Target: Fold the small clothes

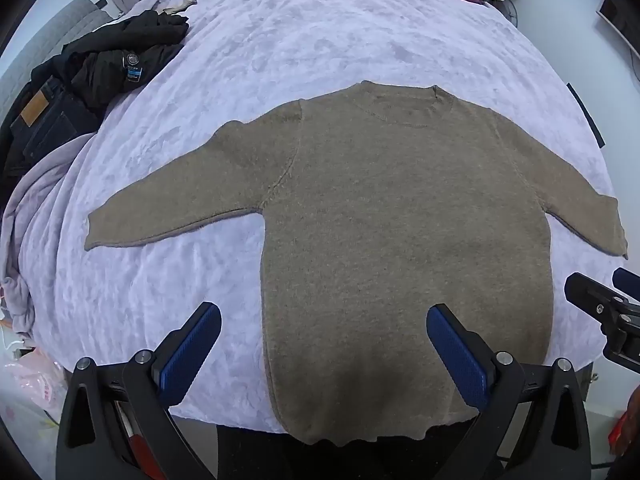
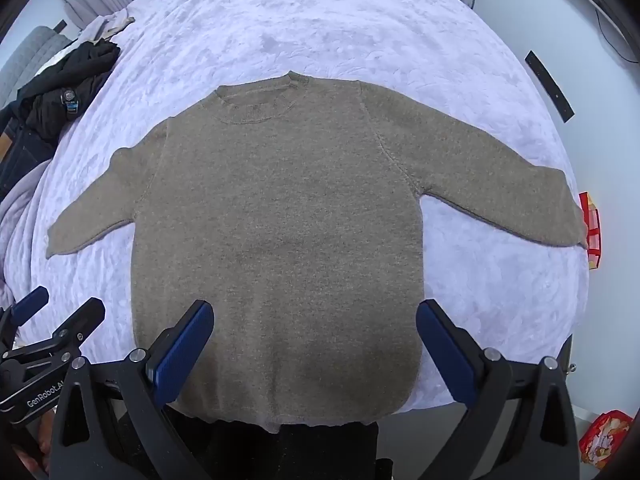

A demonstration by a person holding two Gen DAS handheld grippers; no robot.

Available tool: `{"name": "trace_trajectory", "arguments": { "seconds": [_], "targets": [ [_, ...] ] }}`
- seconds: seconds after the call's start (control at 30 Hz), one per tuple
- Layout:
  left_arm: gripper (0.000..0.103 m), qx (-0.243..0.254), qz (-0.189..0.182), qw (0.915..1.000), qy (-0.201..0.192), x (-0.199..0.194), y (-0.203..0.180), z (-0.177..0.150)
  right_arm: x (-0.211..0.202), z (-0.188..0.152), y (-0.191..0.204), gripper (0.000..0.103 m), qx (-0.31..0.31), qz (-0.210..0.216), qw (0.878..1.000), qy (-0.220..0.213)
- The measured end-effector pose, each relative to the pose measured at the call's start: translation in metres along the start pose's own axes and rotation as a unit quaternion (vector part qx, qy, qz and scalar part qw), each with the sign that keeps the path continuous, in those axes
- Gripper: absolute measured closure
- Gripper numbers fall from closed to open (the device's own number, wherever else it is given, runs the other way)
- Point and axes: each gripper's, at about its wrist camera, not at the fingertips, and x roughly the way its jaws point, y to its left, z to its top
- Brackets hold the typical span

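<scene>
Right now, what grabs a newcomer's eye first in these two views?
The brown knitted sweater lies flat in the middle of the pale lilac plush bedspread, sleeves spread, hem at the near edge. Both pairs of blue-padded tongs, left and right, hang open above the hem. A heap of dark clothes sits at the bed's far left.

A: Is the light good?
B: Soft, even and cool, no glare. A dim shadow lies on the sweater [image 1: 400,220] near the bed's [image 1: 280,40] near edge.
A: Distortion?
B: Strong fisheye bulge, black vignette at the corners; focus stays sharp.
</scene>
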Motion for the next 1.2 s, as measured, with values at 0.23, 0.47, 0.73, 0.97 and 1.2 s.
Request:
{"name": "trace_trajectory", "arguments": {
  "seconds": [0.23,0.47,0.73,0.97,1.2],
  "targets": [
    [0.000,0.000,-0.002,1.0000,0.007,0.0021,-0.0002,-0.0006,0.0062,0.0020,0.0028,0.002,0.001,-0.002,1.000,0.002],
    [0.000,-0.002,-0.003,0.9999,0.013,0.0048,0.0002,0.0001,0.0035,-0.0008,-0.0009,0.002,0.001,-0.001,1.000,-0.005],
    [0.000,-0.002,-0.005,0.9999,0.015,0.0068,0.0000,-0.0012,0.0042,-0.0002,0.0014,0.002,0.003,-0.001,1.000,-0.002],
    [0.000,0.000,-0.006,0.9999,0.016,0.0079,-0.0032,-0.0015,0.0057,-0.0001,0.0024,0.002,0.008,0.003,1.000,0.004],
    [0.000,-0.002,-0.007,0.9998,0.020,0.0090,-0.0045,-0.0021,0.0055,0.0015,-0.0002,0.002,0.015,0.024,1.000,-0.010]
  ]
}}
